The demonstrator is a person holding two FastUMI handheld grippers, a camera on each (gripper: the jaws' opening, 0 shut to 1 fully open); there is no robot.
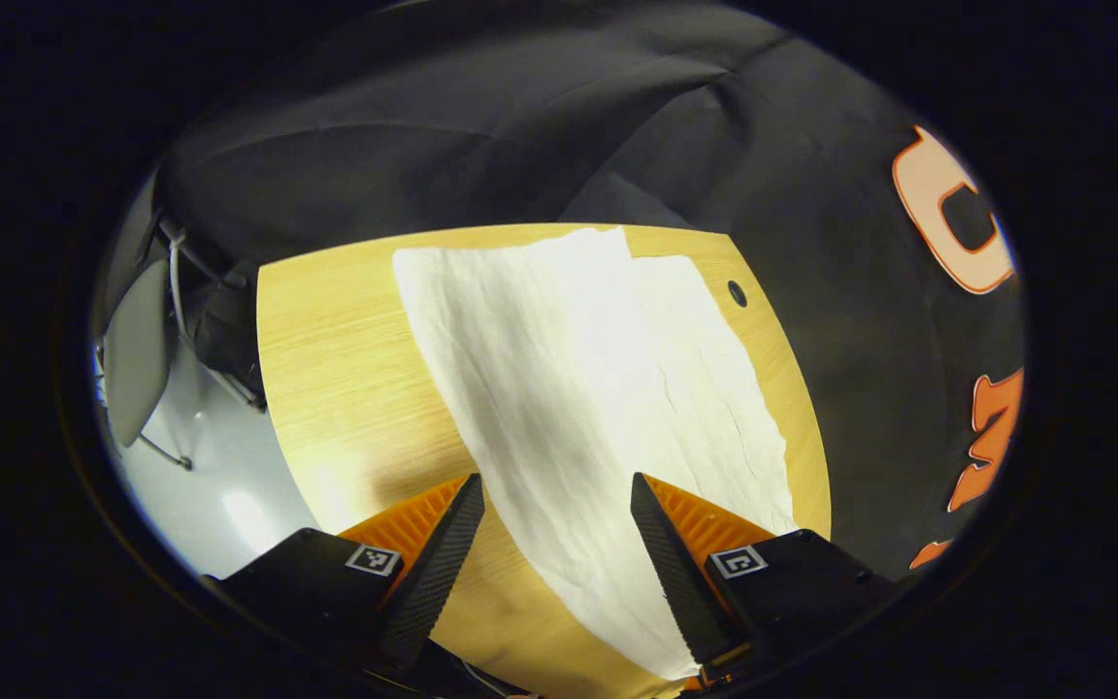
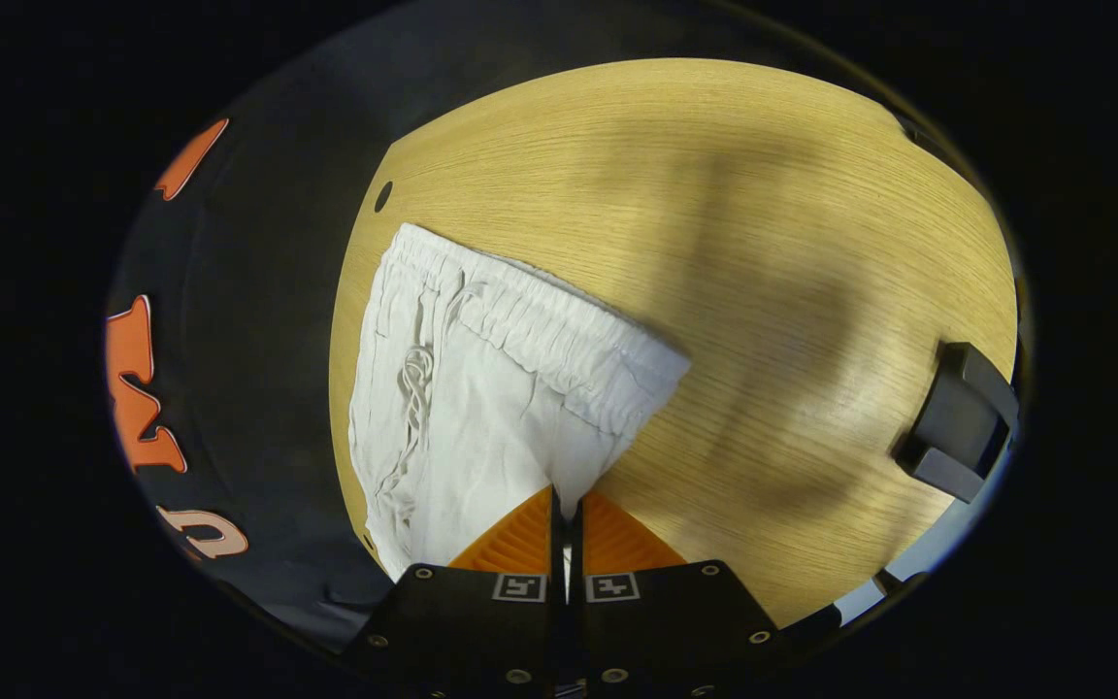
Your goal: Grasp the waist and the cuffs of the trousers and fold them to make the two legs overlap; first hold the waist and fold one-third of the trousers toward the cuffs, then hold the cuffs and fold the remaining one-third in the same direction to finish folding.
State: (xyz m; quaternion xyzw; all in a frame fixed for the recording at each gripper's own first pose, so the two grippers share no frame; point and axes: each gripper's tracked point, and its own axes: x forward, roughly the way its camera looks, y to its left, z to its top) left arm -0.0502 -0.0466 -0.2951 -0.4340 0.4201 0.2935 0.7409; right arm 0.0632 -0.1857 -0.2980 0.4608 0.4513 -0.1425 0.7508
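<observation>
Hidden parts: the near end of the trousers runs down between the fingers of the left gripper in the left gripper view, and its lowest tip goes behind one finger. In the right gripper view, the cloth by the right gripper is covered by the fingers, so the exact spot they pinch is hard to see.
Cut off: the table is cut by the round edge in both views. A dark block sits at the table's far side in the right gripper view, and I cannot tell what it is.
Trousers: one pair, white, lying flat on the wooden table. The long legs stretch away in the left gripper view, one leg partly on top of the other. The puffy waist with its string shows in the right gripper view.
Left gripper fingers: two, spread wide apart, holding nothing. The cloth lies between them.
Right gripper fingers: two, squeezed together, with a thin strip of white cloth showing in the slit between them.
Table hole: one small dark hole near the table's edge.
Chair: one grey chair on the floor beside the table.
</observation>
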